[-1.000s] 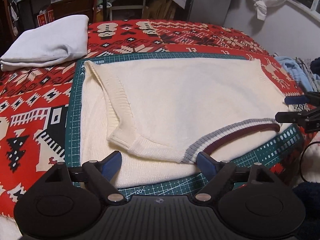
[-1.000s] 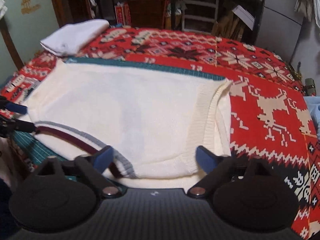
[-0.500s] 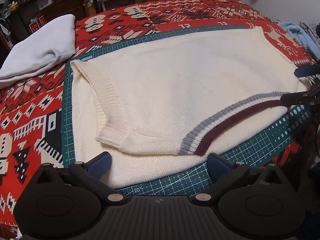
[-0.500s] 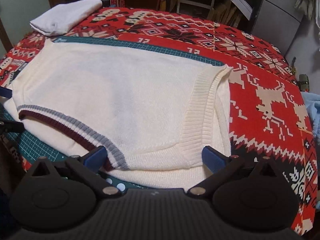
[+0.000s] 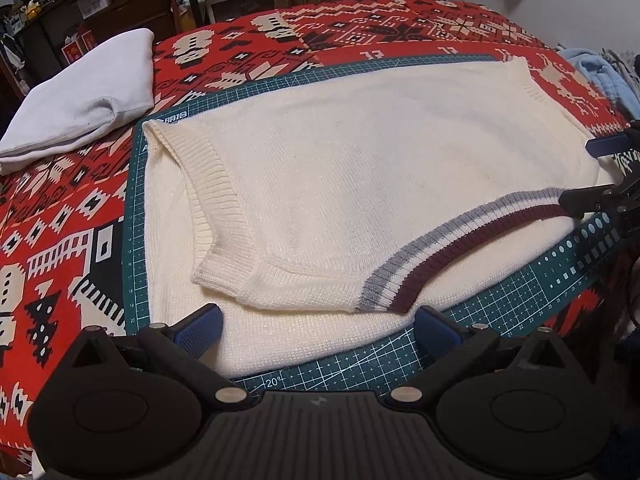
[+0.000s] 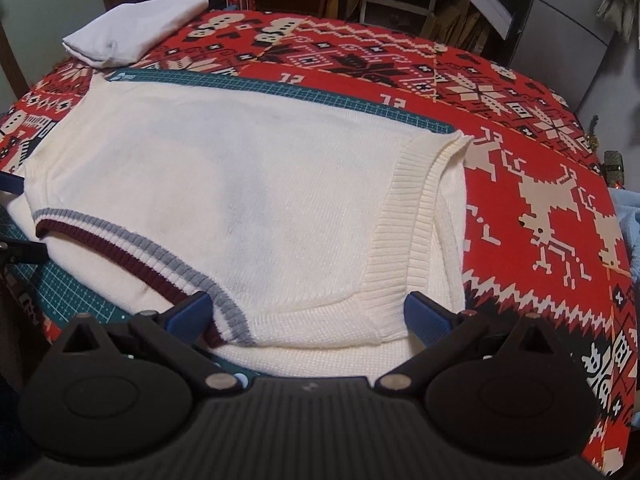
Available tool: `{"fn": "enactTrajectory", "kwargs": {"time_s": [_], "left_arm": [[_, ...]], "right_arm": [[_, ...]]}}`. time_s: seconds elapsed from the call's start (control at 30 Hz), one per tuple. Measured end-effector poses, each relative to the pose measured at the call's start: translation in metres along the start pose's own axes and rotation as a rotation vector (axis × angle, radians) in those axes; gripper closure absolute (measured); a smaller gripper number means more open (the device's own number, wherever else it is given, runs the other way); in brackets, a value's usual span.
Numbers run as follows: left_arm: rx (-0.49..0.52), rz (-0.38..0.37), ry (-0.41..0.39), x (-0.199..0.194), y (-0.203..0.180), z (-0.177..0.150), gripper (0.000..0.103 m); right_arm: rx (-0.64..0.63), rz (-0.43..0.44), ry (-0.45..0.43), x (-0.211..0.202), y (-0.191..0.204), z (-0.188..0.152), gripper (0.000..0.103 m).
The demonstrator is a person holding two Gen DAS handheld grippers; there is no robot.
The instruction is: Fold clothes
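Observation:
A cream knitted vest (image 5: pixel 360 184) (image 6: pixel 224 184) lies flat on a green cutting mat (image 5: pixel 520 292) (image 6: pixel 320 94). Its V-neck trim (image 5: pixel 460 248) (image 6: pixel 140 252) is striped grey, white and maroon. A ribbed armhole (image 5: pixel 216 200) shows at the left in the left wrist view; the other armhole (image 6: pixel 408 240) shows at the right in the right wrist view. My left gripper (image 5: pixel 316 326) is open at the vest's near edge, holding nothing. My right gripper (image 6: pixel 306 314) is open over the near shoulder edge, holding nothing. Each view catches the other gripper's fingers at its side edge.
A folded white garment (image 5: pixel 88 92) (image 6: pixel 136 28) rests at the far left on the red patterned blanket (image 5: pixel 60 216) (image 6: pixel 540 208). Light blue clothes (image 5: pixel 596 76) lie beyond the mat to the right. Shelves and clutter fill the background.
Both grippers have risen and tilted down, so the vest shows more from above. Both stayed open; the vest has not moved.

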State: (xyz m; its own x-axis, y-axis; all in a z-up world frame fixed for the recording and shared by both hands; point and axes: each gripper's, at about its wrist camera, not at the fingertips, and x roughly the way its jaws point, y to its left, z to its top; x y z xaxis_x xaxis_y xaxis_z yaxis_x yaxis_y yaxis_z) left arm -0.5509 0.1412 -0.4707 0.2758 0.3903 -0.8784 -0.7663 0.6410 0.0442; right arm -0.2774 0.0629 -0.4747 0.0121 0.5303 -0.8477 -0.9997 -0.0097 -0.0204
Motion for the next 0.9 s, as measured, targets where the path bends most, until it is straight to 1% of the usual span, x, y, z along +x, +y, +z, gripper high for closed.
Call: {"fn": "enactTrajectory", "kwargs": {"time_s": [0.03,0.1,0.13,0.2,0.23,0.33,0.4,0.43,0.47,0.5,0.53,0.57,0.6,0.63,0.67,0.7,0.73,0.8,0.9], "left_arm": [[0.001,-0.001,0.001,0.000,0.000,0.000,0.000],[-0.003,-0.012,0.001,-0.004,0.001,-0.001,0.001],[-0.010,-0.021,0.001,-0.007,0.002,-0.001,0.005],[-0.019,-0.058,-0.014,-0.020,0.004,-0.003,0.007],[-0.024,-0.069,-0.035,-0.028,0.005,-0.003,0.007],[-0.048,-0.071,-0.105,-0.053,0.006,-0.002,0.007],[-0.064,-0.080,-0.144,-0.063,0.007,0.003,0.010],[-0.080,-0.090,-0.162,-0.066,0.008,0.005,0.018],[-0.099,-0.101,-0.176,-0.068,0.008,0.007,0.028],[-0.112,-0.110,-0.183,-0.067,0.008,0.009,0.033],[-0.125,-0.119,-0.190,-0.065,0.008,0.011,0.042],[-0.129,-0.122,-0.189,-0.062,0.008,0.013,0.052],[-0.127,-0.127,-0.178,-0.057,0.007,0.014,0.058],[-0.126,-0.132,-0.167,-0.051,0.007,0.015,0.068],[-0.125,-0.139,-0.157,-0.045,0.007,0.015,0.078],[-0.129,-0.146,-0.143,-0.039,0.008,0.014,0.083],[-0.133,-0.153,-0.129,-0.034,0.010,0.013,0.093],[-0.141,-0.167,-0.101,-0.023,0.012,0.011,0.094],[-0.144,-0.119,-0.081,-0.015,0.018,0.005,0.094]], "right_arm": [[0.001,-0.002,0.000,0.000,0.000,0.000,0.000],[0.013,0.003,0.026,-0.003,-0.001,0.002,0.000],[0.017,0.013,0.020,-0.009,-0.001,0.002,0.001],[0.025,0.032,-0.001,-0.023,0.000,0.002,0.001],[0.025,0.036,-0.020,-0.031,0.001,0.002,0.001],[0.035,0.051,-0.072,-0.052,0.007,0.001,0.001],[0.042,0.064,-0.101,-0.061,0.014,0.002,0.005],[0.045,0.069,-0.111,-0.064,0.018,0.003,0.013],[0.053,0.077,-0.111,-0.064,0.022,0.006,0.021],[0.062,0.091,-0.102,-0.063,0.025,0.008,0.025],[0.070,0.107,-0.095,-0.061,0.027,0.011,0.036],[0.065,0.117,-0.090,-0.058,0.031,0.014,0.053],[0.058,0.126,-0.084,-0.054,0.034,0.016,0.062],[0.072,0.135,-0.074,-0.049,0.034,0.018,0.074],[0.090,0.144,-0.063,-0.043,0.034,0.020,0.082],[0.107,0.152,-0.052,-0.038,0.034,0.022,0.085],[0.123,0.167,-0.037,-0.032,0.035,0.024,0.089],[0.120,0.172,-0.028,-0.024,0.040,0.023,0.091],[0.095,0.166,-0.010,-0.013,0.048,0.018,0.092]]}}
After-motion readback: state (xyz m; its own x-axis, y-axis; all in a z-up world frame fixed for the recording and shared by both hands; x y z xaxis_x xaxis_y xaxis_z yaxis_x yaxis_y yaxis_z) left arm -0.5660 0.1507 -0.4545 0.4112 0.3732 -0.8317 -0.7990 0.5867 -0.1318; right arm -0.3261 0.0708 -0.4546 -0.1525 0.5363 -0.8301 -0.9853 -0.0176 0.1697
